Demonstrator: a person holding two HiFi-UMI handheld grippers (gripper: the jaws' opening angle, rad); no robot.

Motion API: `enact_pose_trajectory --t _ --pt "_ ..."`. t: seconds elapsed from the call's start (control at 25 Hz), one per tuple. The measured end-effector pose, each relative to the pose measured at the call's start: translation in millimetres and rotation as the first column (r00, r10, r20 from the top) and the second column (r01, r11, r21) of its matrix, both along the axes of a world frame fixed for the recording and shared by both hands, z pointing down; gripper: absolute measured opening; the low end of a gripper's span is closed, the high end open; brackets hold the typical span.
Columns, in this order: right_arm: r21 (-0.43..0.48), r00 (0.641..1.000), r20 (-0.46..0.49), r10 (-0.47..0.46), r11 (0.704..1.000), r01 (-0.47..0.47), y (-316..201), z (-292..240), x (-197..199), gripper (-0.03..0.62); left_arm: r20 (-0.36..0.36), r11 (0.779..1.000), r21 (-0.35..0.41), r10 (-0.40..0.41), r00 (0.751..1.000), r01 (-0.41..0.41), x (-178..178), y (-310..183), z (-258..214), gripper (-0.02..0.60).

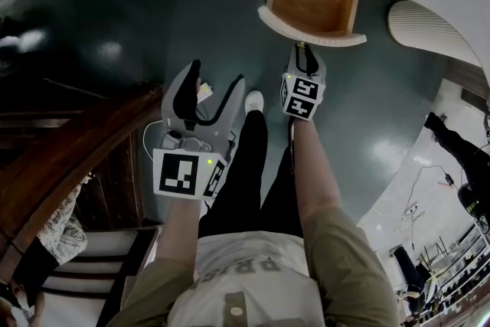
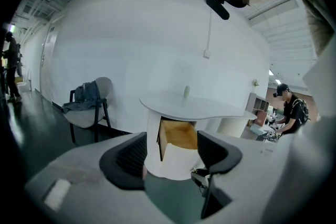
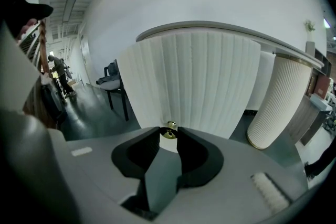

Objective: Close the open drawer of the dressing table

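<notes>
The drawer (image 1: 310, 4) is not shut yet. The right tool (image 3: 168, 135) pinches its knob (image 3: 169, 128). The left tool (image 2: 172, 152) is wide and empty.

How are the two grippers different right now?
The right gripper is closed on the little brass knob of the drawer; the left gripper is wide open and empty. The right gripper is up against the drawer front; the left gripper hangs back from it. Both point toward the dressing table.
</notes>
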State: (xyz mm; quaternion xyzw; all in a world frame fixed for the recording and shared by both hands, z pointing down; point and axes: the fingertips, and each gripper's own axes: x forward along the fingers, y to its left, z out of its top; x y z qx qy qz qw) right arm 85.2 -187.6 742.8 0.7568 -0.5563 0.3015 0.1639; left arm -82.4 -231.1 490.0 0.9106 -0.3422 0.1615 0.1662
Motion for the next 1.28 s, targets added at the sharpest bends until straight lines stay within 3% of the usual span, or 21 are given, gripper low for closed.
enact_pose_trajectory --t 0.8,1.28 --pt "0.017 0.999 -0.031 -0.015 1.0 0.016 -33 -4 21 0.106 0.002 1.0 0.007 0.003 1.0 -0.003 7 -12 5 0.315" --pt "0.038 0.999 -0.047 -0.019 0.999 0.021 -56 -11 38 0.106 -0.002 0.999 0.017 0.03 1.0 -0.029 29 -25 4 0.314"
